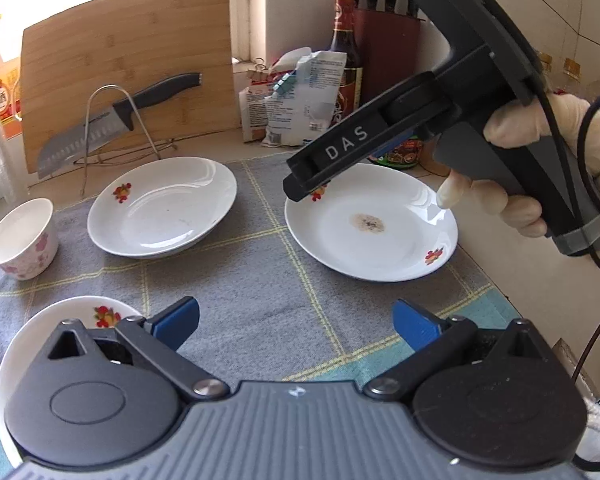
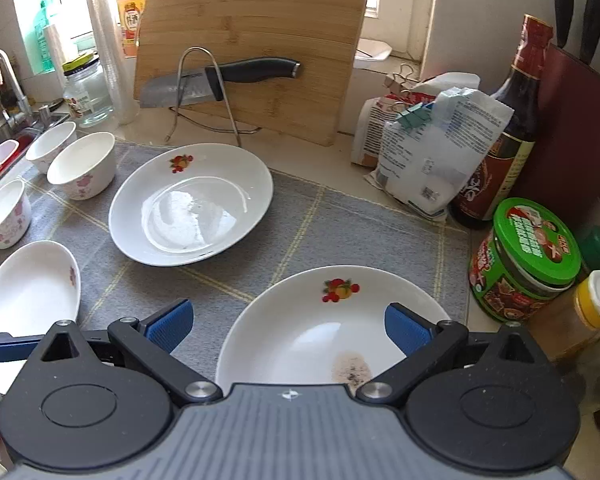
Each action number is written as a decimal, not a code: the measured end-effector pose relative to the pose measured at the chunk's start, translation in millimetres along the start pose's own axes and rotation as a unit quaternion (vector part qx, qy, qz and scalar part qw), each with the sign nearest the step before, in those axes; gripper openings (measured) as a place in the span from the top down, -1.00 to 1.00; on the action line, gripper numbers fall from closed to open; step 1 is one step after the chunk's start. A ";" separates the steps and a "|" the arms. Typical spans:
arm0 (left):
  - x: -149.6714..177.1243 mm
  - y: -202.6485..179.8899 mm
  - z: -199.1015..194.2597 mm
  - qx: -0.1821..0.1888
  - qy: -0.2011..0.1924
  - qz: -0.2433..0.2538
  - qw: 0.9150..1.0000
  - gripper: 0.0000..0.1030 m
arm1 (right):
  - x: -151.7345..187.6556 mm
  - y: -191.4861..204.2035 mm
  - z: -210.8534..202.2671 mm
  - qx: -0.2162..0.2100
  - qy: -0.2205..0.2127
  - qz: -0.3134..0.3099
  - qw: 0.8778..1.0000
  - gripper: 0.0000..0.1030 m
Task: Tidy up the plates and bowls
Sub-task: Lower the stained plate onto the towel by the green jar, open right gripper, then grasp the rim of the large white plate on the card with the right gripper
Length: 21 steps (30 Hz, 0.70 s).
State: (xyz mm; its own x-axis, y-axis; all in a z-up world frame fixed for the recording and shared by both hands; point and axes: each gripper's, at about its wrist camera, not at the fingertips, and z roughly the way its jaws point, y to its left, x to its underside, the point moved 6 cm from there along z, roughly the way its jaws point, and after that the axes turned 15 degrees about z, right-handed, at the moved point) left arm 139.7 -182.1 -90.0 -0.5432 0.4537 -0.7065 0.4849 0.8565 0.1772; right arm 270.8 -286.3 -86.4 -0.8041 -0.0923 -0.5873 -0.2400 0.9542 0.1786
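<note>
Landmark: grey checked cloth mat [image 2: 340,220] on the counter; every place below is given from it.
Stained plate: white round ceramic plate with fruit decals and a brown stain [image 2: 332,320] lies flat at the mat's right end, by the green-lidded round tin [image 2: 532,248].
Right gripper: your right gripper [image 2: 288,326] hovers over that plate's near rim, blue pads spread wide, grasping nothing; one pad [image 2: 406,326] is above the plate, the other off its left edge.
Left gripper: your left gripper [image 1: 296,322] is likewise released and empty, above the mat's near middle, farther from the stained plate [image 1: 370,224].
Neighbouring plate: deeper white ceramic plate with one fruit decal [image 2: 192,204], mid-mat, up and left of the stained one, apart from it.
Governing relation: the stained plate lies directly below and ahead of your right gripper, so that hand is likely the nearer; the plate is round, so approach the near rim.
</note>
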 end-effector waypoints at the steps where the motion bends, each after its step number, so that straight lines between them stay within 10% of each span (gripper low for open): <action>1: 3.9 2.7 -4.3 -0.007 0.002 -0.008 1.000 -0.99 | 0.5 4.1 0.1 -0.006 0.000 -0.004 1.000 -1.00; 21: 85.3 76.9 -74.9 -0.130 0.047 -0.105 0.985 -0.99 | 10.1 86.6 31.8 -0.080 0.035 -0.009 0.996 -1.00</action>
State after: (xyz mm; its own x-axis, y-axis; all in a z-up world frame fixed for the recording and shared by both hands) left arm 79.3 -59.2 -85.3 -0.6806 0.2694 -0.6814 0.1699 0.9626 0.2110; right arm 259.2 -195.5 -101.9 -0.8341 -0.1338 -0.5352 -0.3335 0.8951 0.2960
